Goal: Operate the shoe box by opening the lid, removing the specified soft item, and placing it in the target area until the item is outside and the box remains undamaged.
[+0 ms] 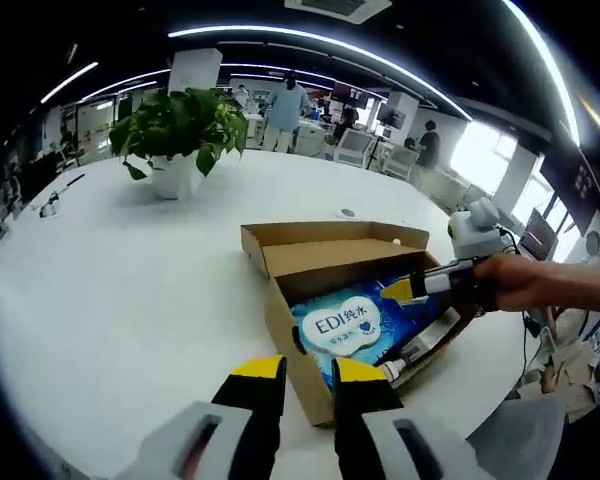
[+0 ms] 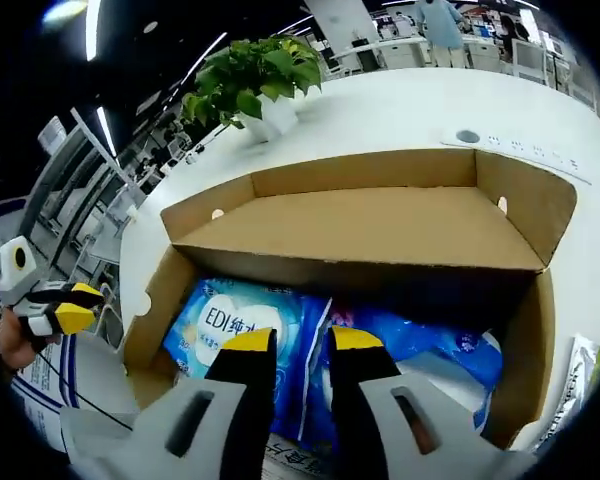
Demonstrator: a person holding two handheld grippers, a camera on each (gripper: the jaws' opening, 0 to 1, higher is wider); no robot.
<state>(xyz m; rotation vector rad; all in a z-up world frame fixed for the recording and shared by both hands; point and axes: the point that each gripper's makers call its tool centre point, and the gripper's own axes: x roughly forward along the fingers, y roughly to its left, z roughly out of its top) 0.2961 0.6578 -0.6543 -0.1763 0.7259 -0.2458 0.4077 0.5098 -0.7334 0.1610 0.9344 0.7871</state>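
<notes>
An open cardboard shoe box (image 1: 280,330) (image 2: 535,330) lies on a white round table (image 1: 130,290), its lid (image 1: 330,255) (image 2: 370,225) folded back. Inside lies a soft blue and white pack (image 1: 345,325) (image 2: 230,320) printed "EDI". My left gripper (image 1: 308,375) hovers just short of the box's near corner, its jaws a little apart with nothing between them. My right gripper (image 2: 302,350) (image 1: 405,290) hangs over the pack inside the box, jaws slightly apart, not closed on it. The left gripper (image 2: 70,305) also appears beyond the box's left side.
A potted plant (image 1: 180,135) (image 2: 260,75) stands on the table behind the box. A round table socket (image 1: 347,212) (image 2: 467,136) sits past the lid. A clear wrapper (image 2: 580,385) lies by the box's right wall. People and desks fill the background.
</notes>
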